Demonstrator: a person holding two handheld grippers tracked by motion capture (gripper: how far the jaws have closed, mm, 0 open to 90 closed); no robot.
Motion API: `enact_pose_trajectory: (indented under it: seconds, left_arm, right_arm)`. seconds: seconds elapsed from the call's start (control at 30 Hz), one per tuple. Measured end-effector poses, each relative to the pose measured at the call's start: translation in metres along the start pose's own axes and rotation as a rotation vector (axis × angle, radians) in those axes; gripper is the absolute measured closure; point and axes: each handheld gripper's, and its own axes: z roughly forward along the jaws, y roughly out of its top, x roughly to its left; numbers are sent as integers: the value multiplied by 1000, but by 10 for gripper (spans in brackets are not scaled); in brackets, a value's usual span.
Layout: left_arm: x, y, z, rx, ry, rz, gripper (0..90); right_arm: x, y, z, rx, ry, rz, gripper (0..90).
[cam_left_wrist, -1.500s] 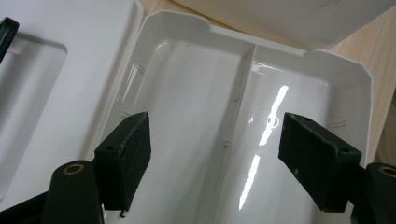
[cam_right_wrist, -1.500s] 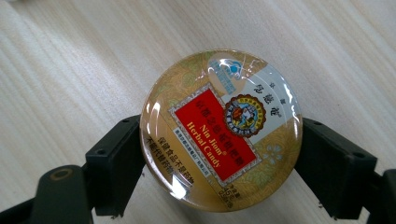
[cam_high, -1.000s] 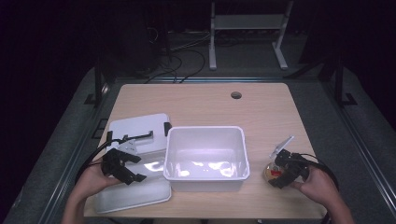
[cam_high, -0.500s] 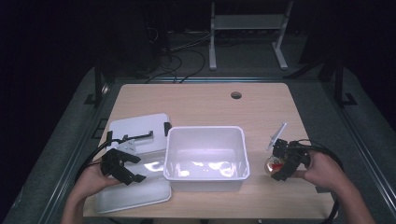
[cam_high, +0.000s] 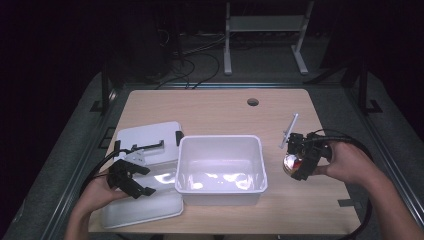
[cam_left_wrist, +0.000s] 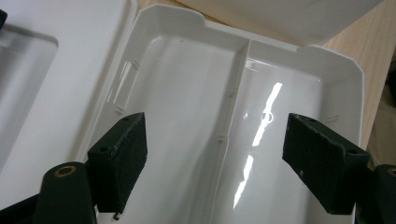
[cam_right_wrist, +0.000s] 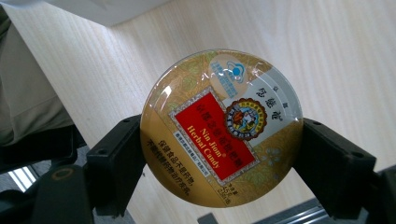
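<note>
Clamping candy tin (cam_right_wrist: 221, 128), right gripper (cam_right_wrist: 222, 154) fingers (cam_right_wrist: 116, 158)

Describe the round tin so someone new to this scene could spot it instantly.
Start at the big white tub mid-table, then go to its right, where the right gripper clamps the candy tin above the wood. It is a flat round gold tin with a red label, the one colourful item among white plastic trays.
</note>
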Motion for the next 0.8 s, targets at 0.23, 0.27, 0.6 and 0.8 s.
enact_pose_trajectory:
  seconds: [0.23, 0.27, 0.6, 0.8]
  left_arm:
    - [0, 0, 1, 9, -2, -3, 193]
    - [-1, 0, 1, 7, -4, -2, 192]
    - [0, -2, 1, 2, -7, -6, 188]
    - [0, -3, 1, 13, -4, -7, 181]
  right_arm:
    - [5, 17, -24, -4, -23, -41, 201]
    - [6, 19, -26, 0, -26, -50, 201]
    - [18, 48, -44, 9, -35, -123, 200]
    - [27, 68, -49, 6, -36, -175, 200]
